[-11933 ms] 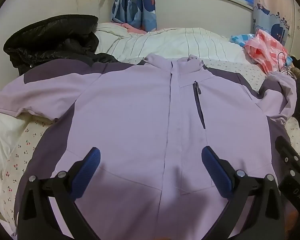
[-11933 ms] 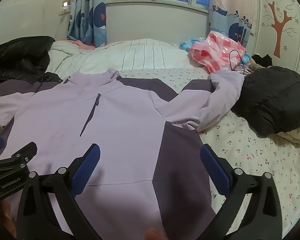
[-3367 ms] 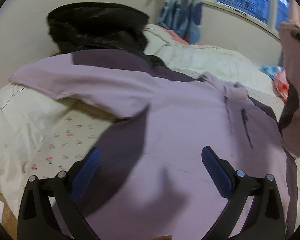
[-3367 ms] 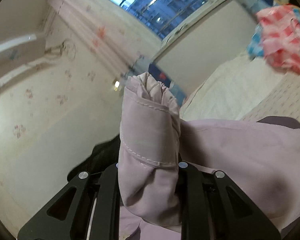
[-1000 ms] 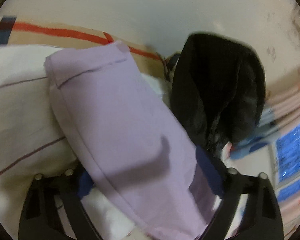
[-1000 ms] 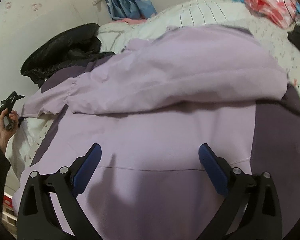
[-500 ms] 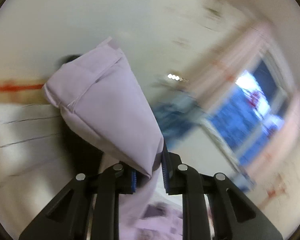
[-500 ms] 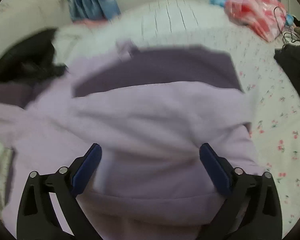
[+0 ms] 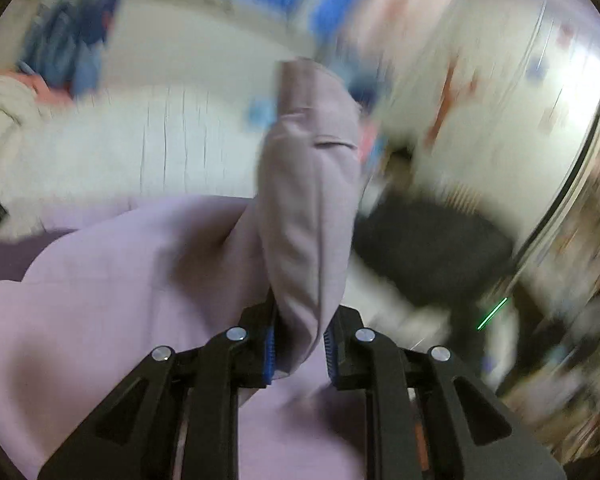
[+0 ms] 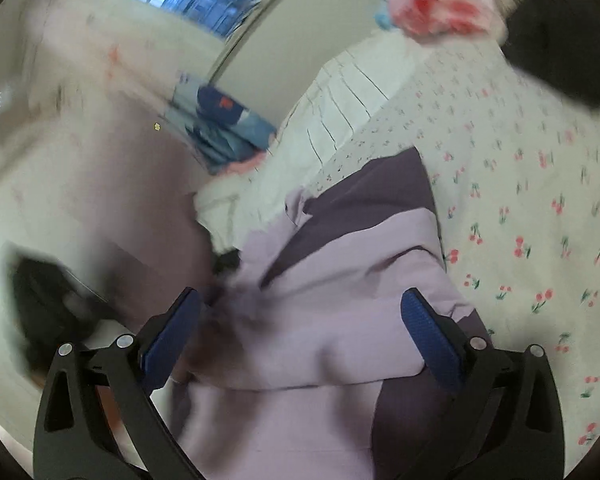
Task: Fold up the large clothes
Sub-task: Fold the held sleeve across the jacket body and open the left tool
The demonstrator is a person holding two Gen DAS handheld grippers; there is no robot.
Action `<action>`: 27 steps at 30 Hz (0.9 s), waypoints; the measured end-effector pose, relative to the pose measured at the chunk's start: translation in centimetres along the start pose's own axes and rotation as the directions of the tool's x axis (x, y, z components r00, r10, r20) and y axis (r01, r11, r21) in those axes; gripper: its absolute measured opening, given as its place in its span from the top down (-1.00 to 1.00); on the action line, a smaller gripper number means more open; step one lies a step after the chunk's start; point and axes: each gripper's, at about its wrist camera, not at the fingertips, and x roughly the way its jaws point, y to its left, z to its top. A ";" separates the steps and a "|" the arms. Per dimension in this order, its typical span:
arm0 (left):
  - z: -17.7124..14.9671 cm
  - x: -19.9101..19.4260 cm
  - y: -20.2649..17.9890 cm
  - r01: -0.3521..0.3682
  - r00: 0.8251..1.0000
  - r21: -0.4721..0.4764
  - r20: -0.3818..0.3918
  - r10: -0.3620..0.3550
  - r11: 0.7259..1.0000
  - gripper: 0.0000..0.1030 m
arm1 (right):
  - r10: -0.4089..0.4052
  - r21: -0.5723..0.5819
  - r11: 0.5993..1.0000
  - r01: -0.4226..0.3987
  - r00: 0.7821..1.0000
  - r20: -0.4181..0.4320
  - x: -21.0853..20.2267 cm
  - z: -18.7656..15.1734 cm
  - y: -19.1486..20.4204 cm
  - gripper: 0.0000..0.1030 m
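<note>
Pinching the lilac sleeve cuff (image 9: pixel 308 200), which stands up toward twelve o'clock, the left gripper (image 9: pixel 299 346) is clamped, likely to carry it across the jacket (image 10: pixel 340 320) on the bed (image 10: pixel 540 200). The right gripper (image 10: pixel 300 320) hangs wide above it, empty.

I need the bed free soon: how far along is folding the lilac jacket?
Roughly midway. Done: one sleeve of the lilac and dark purple jacket already lies folded across its front on the cherry-print bedsheet. In hand: the left tool is shut on the other sleeve's cuff, lifted. The right tool is open, holding nothing. Left: laying that sleeve over, then folding the body.
</note>
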 end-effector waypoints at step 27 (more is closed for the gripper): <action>-2.2 -16.5 19.9 -0.557 0.789 -0.253 0.135 0.599 0.791 -0.75 | -0.138 -0.334 0.931 0.146 0.989 0.048 3.7 4.7 7.4 0.61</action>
